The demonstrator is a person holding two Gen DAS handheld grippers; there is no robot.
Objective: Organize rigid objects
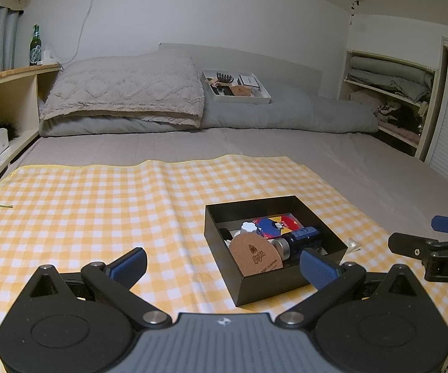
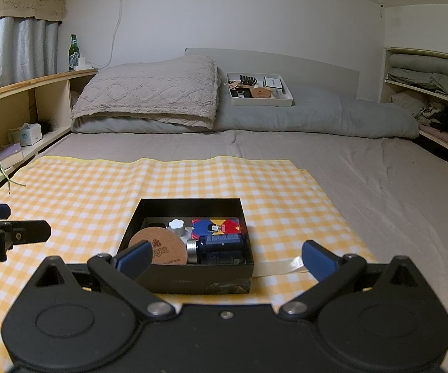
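Both grippers are hanging spread and empty – the left gripper (image 1: 222, 264) low in frame, the right gripper (image 2: 225, 259) facing the black box (image 2: 193, 275) at lower centre, where the cork coaster (image 2: 158, 248) is leaning, seemingly already sorted.

You can read little here. Take the black box (image 2: 193, 276) as your landmark. Just right of it in your left view, the other gripper's (image 1: 441, 248) body shows white letters "DAS", cut off at the frame edge. Far behind the box to the left, the valance (image 2: 21, 3) over the curtain carries hand-drawn lettering starting "GOOD"; the rest blurs. Inside the box, the cork coaster (image 2: 161, 248) bears a logo and a line of print too small to read.
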